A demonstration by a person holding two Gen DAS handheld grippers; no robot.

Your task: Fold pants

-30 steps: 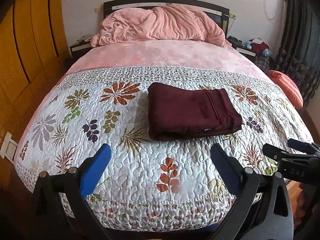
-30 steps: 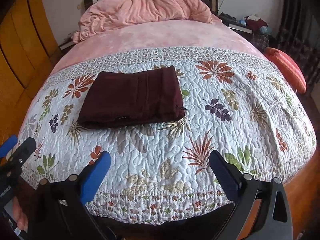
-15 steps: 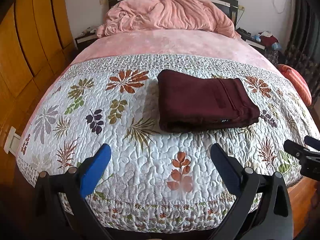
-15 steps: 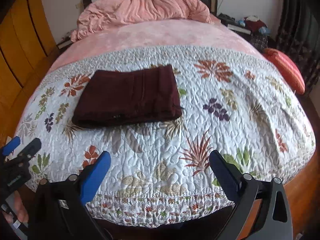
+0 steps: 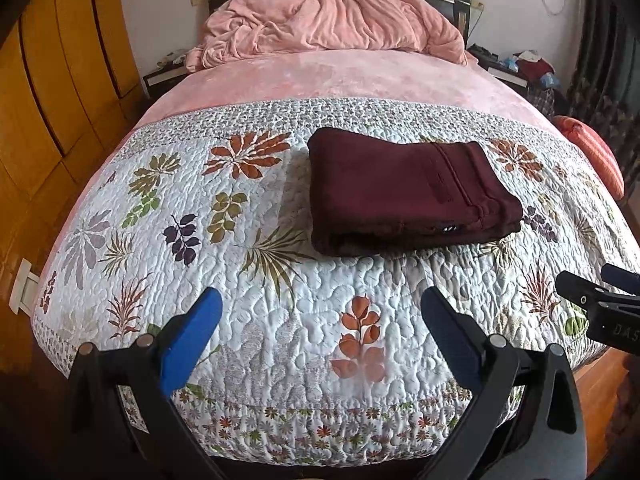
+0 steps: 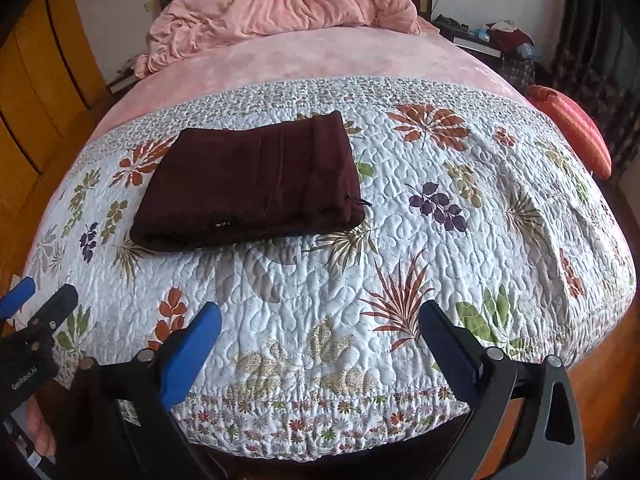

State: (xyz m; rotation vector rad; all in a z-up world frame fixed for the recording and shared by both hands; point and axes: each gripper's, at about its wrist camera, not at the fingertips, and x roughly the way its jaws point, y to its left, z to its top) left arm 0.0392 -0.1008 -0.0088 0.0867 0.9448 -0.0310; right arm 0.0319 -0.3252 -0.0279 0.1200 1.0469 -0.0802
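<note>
- Both cameras have eased back from a second ago; folded maroon pants stay put.
- Floral quilt covers the bed, pink blanket heaped at the headboard.
- Left gripper and right gripper both released, holding nothing.

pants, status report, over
Left gripper and right gripper open, empty, short of the quilt. Maroon pants folded flat on it. Nothing in the way.

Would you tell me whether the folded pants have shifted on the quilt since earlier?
No. The pants keep their left edge just right of the orange leaf print on the quilt; only the camera shifted.
</note>
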